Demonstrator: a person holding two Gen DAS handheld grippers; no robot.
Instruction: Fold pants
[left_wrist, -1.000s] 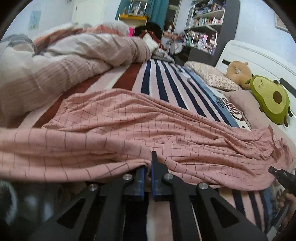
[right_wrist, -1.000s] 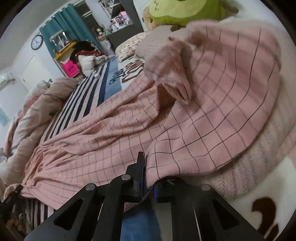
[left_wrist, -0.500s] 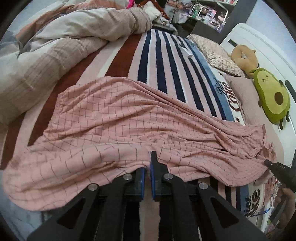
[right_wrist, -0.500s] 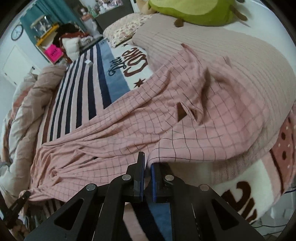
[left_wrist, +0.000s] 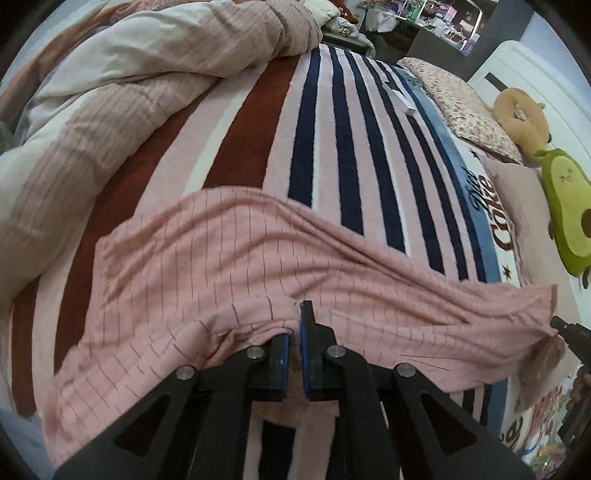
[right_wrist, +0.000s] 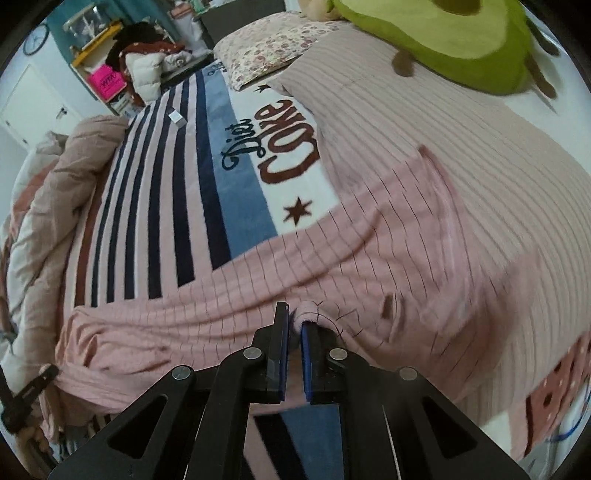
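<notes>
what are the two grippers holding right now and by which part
Both hold the pink checked pants. The left gripper and the right gripper each pinch a bunch of fabric at the near edge, at opposite ends.

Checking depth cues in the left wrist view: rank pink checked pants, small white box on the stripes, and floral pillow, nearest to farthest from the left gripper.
1. Pink checked pants: clamped in the left gripper.
2. Small white box: on the striped blanket, mid-bed, ahead and right.
3. Floral pillow: past the box, right, by the headboard.
</notes>
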